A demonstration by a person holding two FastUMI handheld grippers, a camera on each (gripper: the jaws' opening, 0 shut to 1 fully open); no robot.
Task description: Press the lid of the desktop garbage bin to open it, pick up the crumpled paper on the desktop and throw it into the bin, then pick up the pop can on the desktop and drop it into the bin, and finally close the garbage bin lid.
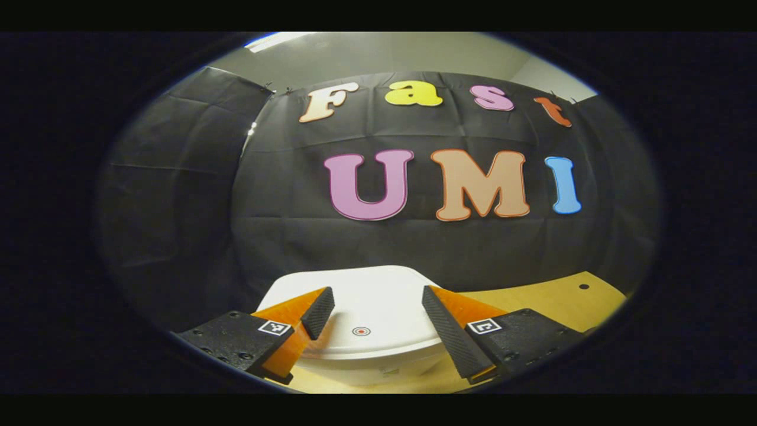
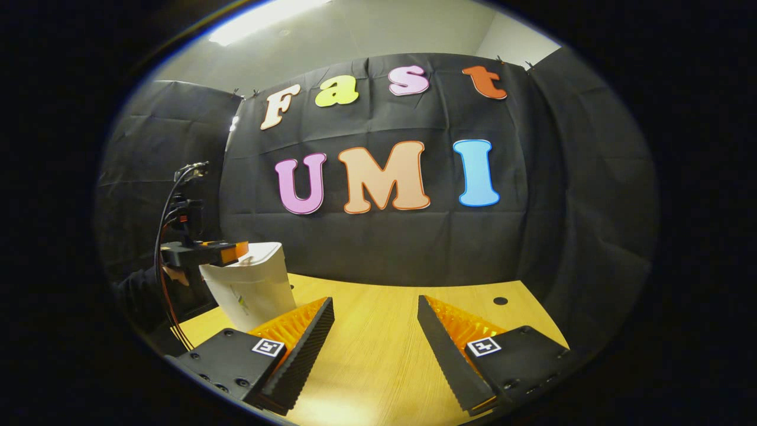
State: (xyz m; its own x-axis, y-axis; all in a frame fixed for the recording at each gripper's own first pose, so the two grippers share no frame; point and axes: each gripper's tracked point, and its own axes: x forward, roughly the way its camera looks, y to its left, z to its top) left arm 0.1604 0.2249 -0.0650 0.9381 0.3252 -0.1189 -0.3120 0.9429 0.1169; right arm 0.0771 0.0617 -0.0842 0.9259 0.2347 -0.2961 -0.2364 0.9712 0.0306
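Your left tongs [image 1: 378,316] hang directly over the bin [image 1: 369,331], jaws spread wide and holding nothing; the fingers [image 1: 319,310] frame the white lid [image 1: 378,296]. The red ring mark [image 1: 361,331] on the lid sits between the fingers, slightly toward the left one, so the press point lies straight ahead and below. The lid appears shut, so judge the opening press as not yet done. Your left tongs are the nearer pair. Your right tongs [image 2: 375,340] sit well apart over bare table [image 2: 372,367], jaws also wide and empty, with the bin off to their left. The table is pale wood with a small dark hole [image 2: 500,300] near its far edge. Beyond it stands the black cloth wall [image 2: 556,177]
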